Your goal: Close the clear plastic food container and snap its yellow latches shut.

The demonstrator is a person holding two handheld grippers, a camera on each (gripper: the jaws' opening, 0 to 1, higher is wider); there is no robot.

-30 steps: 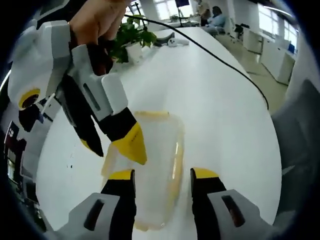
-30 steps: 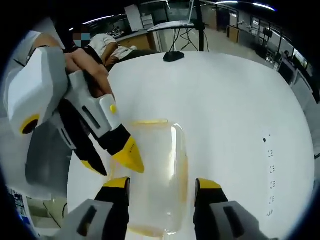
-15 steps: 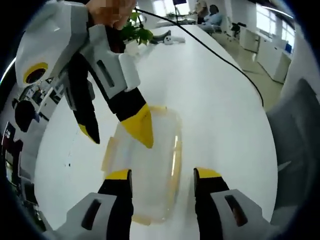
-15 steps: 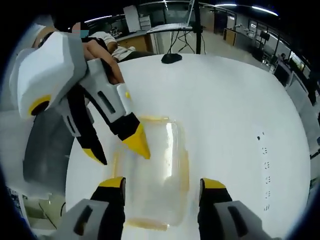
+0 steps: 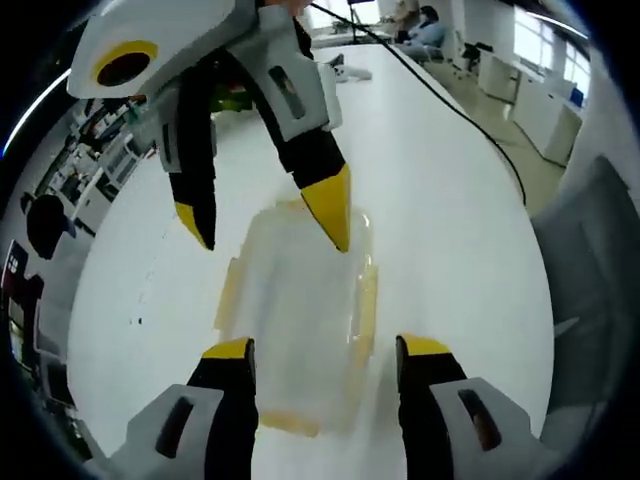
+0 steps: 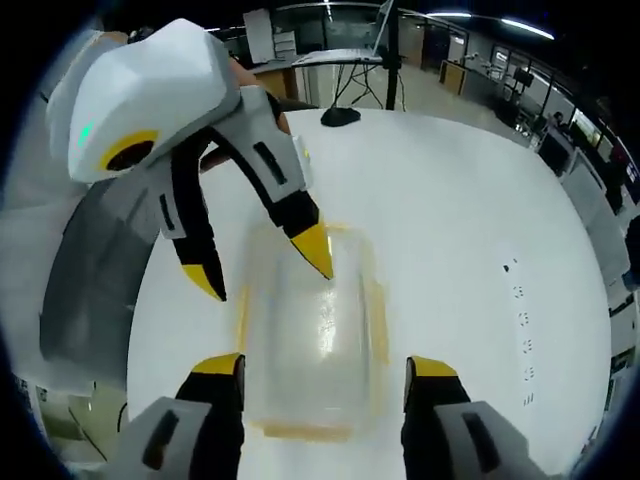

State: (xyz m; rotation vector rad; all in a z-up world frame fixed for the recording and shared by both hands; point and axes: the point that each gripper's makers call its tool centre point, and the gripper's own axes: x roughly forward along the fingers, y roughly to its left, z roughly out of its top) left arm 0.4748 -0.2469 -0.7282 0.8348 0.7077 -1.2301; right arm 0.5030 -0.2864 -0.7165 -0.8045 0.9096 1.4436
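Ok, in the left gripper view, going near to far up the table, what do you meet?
Left claw → container → right claw → black cable → plant → people seated at the far end.

The clear plastic food container lies flat on the white table, its transparent lid down on top. Its yellow latches run along the rim, one on each side and each end.
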